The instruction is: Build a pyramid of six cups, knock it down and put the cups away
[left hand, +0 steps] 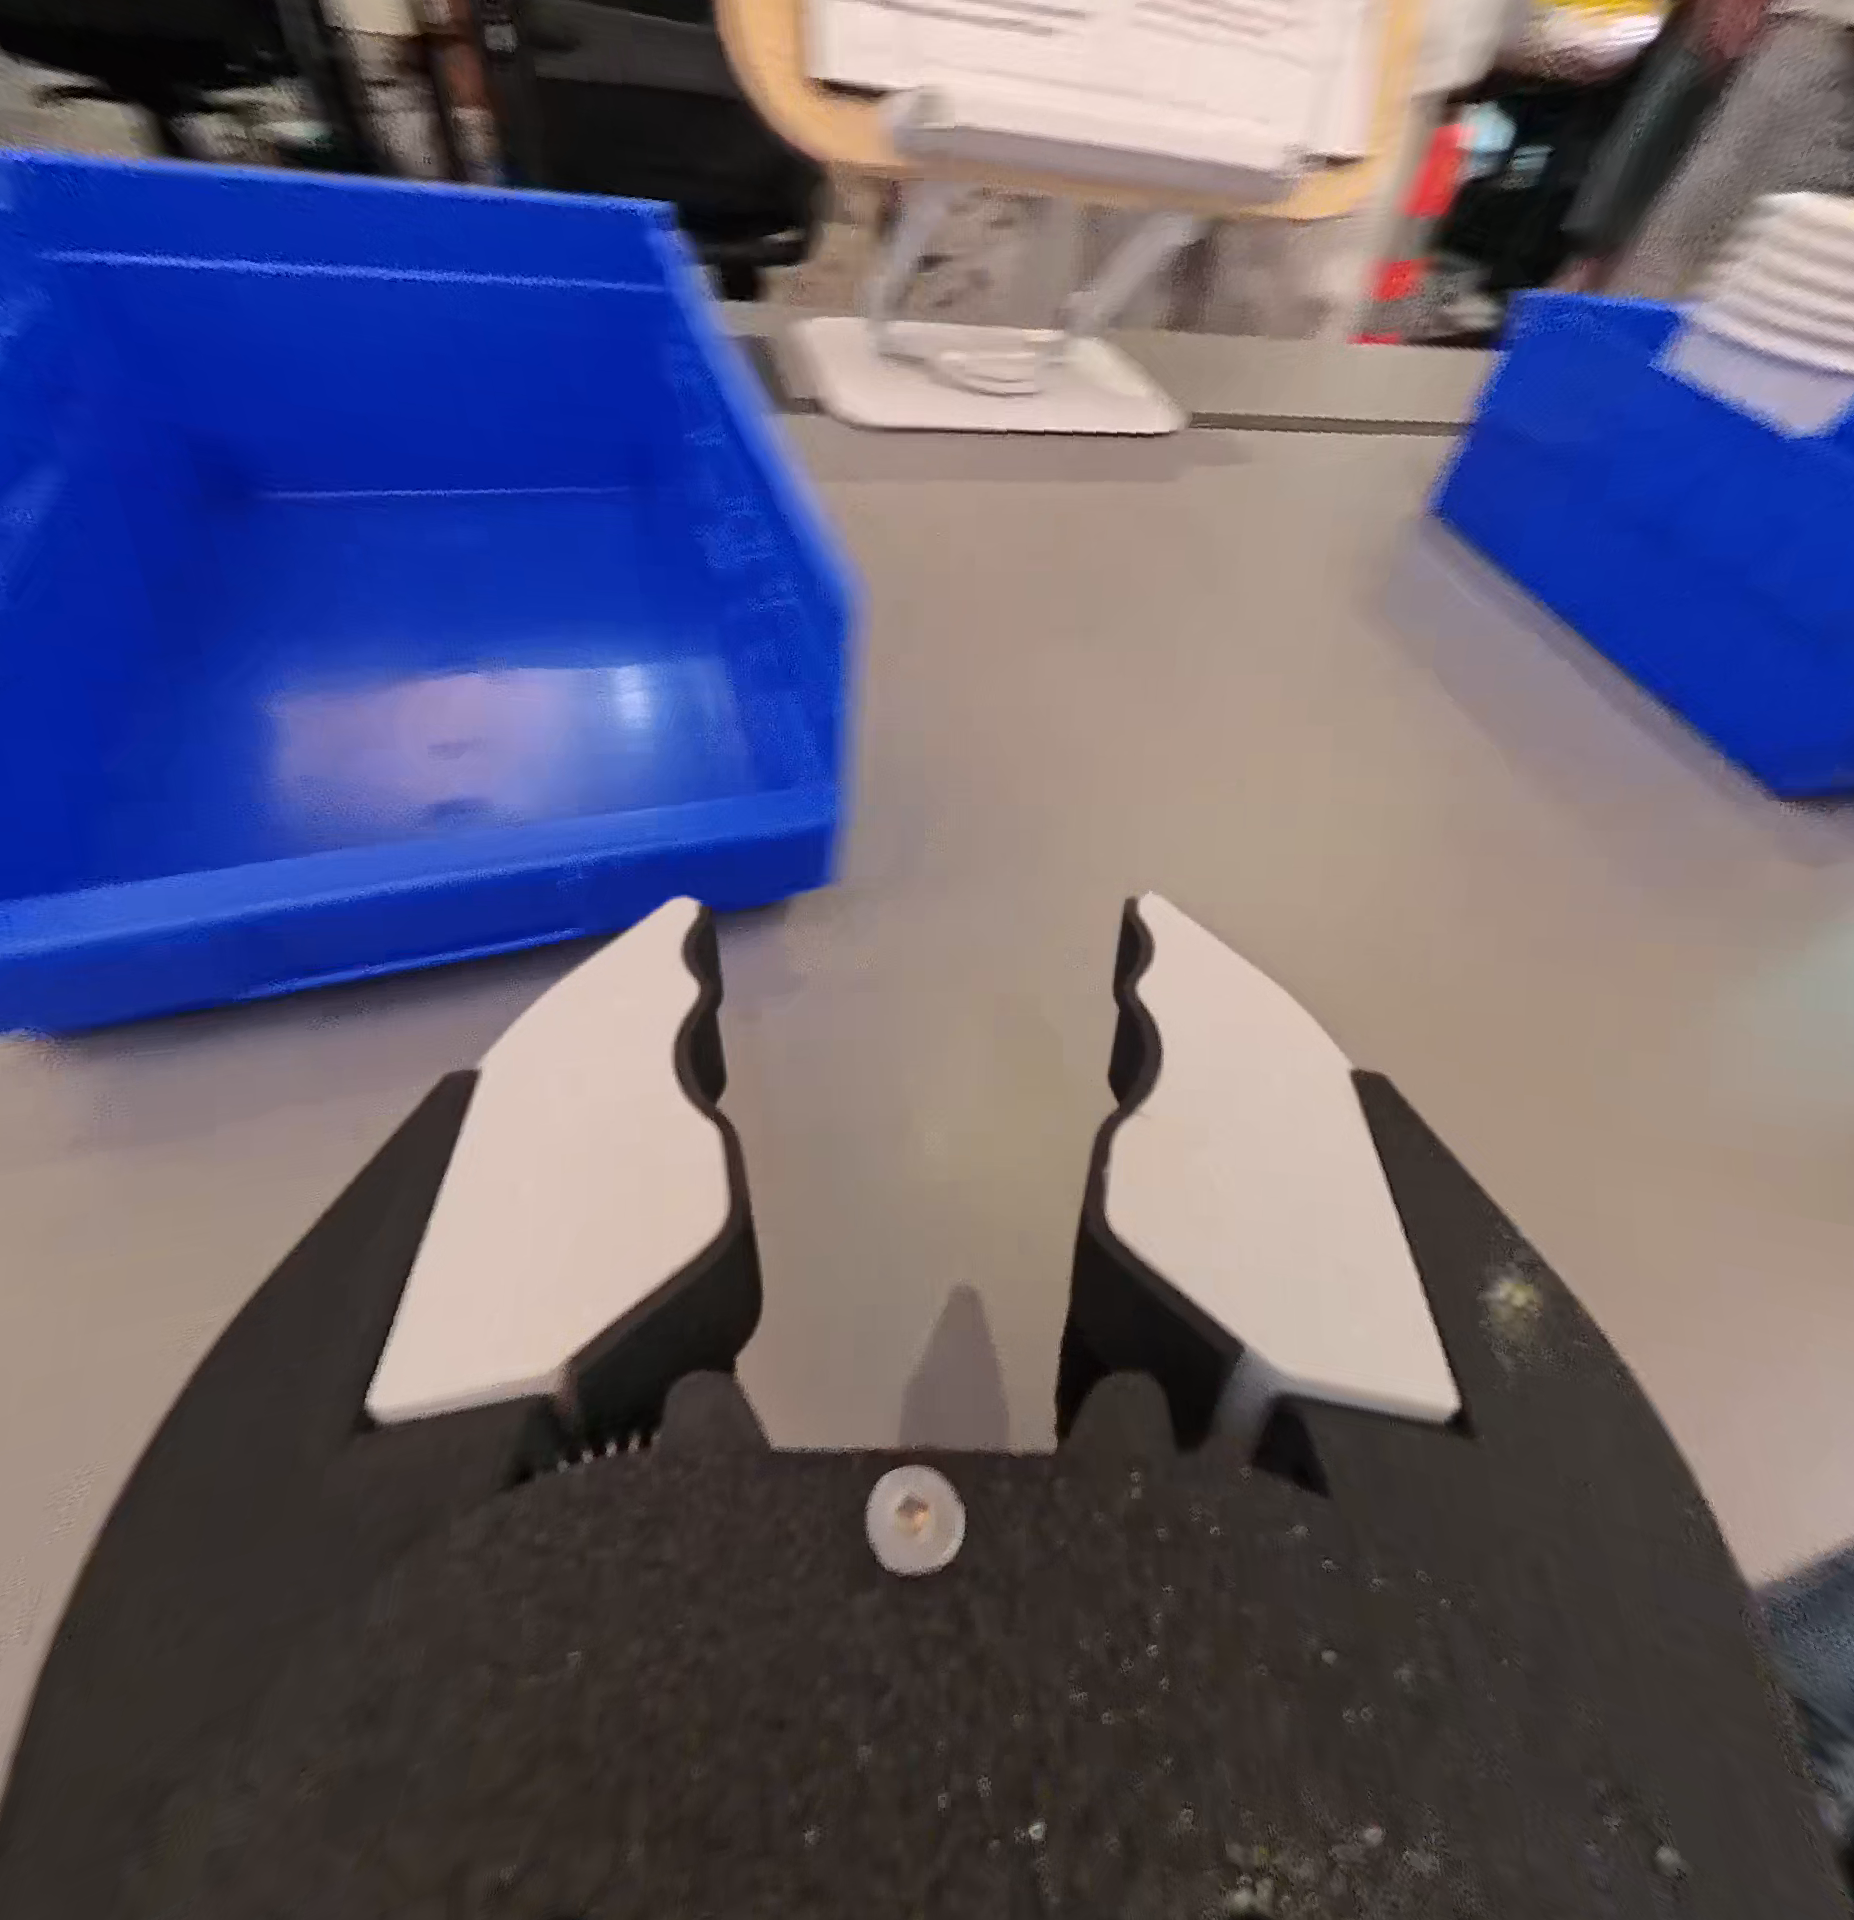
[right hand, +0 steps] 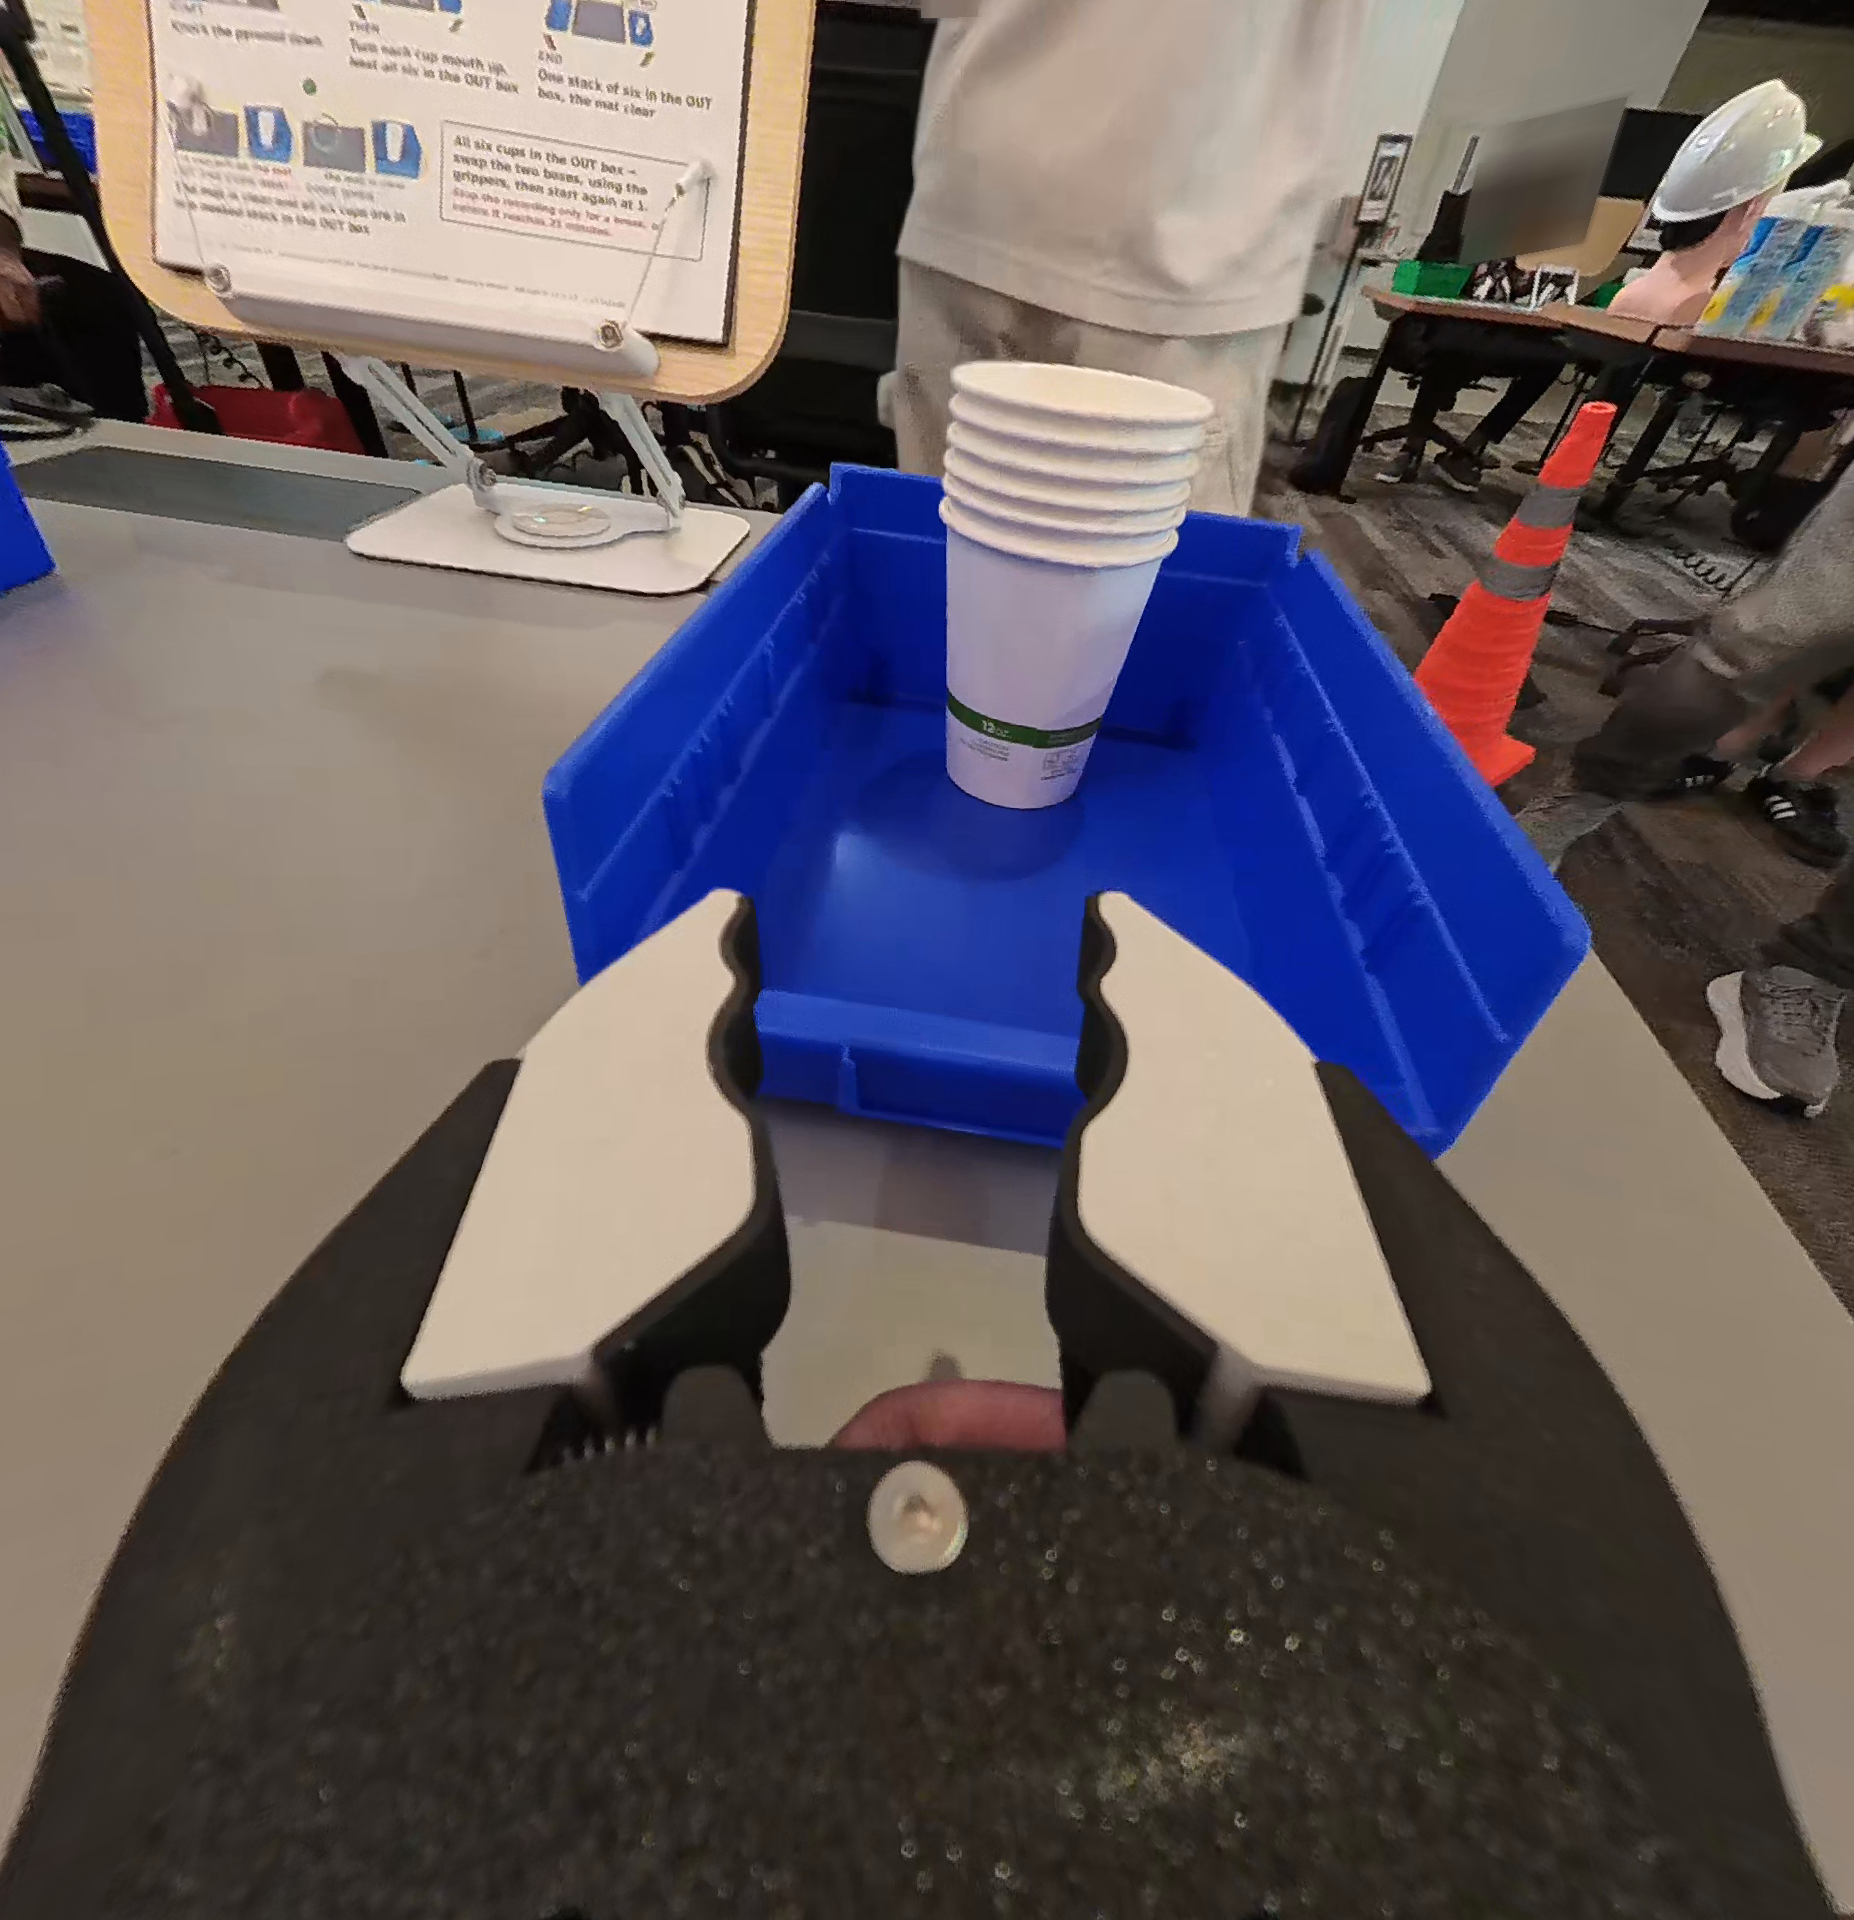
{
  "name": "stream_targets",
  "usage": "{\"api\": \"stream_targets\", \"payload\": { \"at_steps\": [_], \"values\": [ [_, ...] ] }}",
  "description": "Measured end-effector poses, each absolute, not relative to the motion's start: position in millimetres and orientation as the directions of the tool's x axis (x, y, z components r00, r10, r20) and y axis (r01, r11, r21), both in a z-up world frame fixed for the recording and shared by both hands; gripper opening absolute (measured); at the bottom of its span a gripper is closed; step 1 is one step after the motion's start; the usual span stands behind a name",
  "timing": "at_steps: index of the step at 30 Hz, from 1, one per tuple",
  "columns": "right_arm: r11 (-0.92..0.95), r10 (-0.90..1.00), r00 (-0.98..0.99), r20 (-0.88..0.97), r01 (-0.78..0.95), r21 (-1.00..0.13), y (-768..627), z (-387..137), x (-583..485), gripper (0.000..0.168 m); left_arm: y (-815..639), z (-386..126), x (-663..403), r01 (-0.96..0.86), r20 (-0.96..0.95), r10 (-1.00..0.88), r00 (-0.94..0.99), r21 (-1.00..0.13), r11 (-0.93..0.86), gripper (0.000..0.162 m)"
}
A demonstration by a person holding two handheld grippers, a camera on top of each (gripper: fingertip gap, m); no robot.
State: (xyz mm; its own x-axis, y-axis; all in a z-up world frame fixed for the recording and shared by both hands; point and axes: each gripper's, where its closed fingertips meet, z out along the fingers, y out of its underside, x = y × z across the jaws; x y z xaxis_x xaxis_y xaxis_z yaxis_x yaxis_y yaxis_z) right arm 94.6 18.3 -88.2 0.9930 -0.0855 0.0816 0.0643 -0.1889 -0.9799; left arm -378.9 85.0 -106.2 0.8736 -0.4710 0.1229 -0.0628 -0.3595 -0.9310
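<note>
An office-like workspace used as a test area; ahead of the right gripper stands an instruction board (right hand: 445, 156) on a grey table (right hand: 227, 831); beyond it office chairs (right hand: 1422, 416) on patterned carpet, cluttered desks (right hand: 1629, 332), an orange traffic cone (right hand: 1505, 613) to the right.

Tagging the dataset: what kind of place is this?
Probably a shared workshop or data-collection room: a grey table with an instruction board on a stand, work desks behind it, and an orange traffic cone on carpet.

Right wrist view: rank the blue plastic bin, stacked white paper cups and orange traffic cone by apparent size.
1. Blue plastic bin, largest.
2. Stack of white paper cups.
3. Orange traffic cone, though it stands farther off on the floor, so its true size is unsure.
</note>
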Motion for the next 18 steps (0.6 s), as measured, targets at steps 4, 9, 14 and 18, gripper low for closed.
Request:
{"api": "stream_targets", "payload": {
  "at_steps": [4, 9, 14, 18],
  "values": [
    [-0.197, -0.109, 0.987, 0.116, 0.093, -0.976, 16.4, -83.0, 102.3, 0.059, 62.2, -96.8, -250.1, -0.223, 0.058, -0.705, 0.707, -0.927, -0.300, 0.077],
    [-0.228, -0.202, 0.965, 0.166, 0.118, -0.966, 8.3, -80.9, 133.4, 0.064, 45.8, -104.2, -68.6, -0.304, 0.078, -0.854, 0.514, -0.915, -0.267, 0.093],
    [-0.293, -0.283, 0.952, 0.121, 0.034, -0.955, 4.0, -96.9, 169.0, 0.068, 65.3, -123.5, 32.6, -0.317, 0.139, -0.852, 0.505, -0.888, -0.333, 0.091],
    [-0.330, -0.354, 0.934, 0.058, -0.067, -0.942, 10.9, -114.0, 192.8, 0.069, 86.8, -122.7, 51.0, -0.219, 0.276, -0.794, 0.542, -0.866, -0.450, 0.062]
  ]
}}
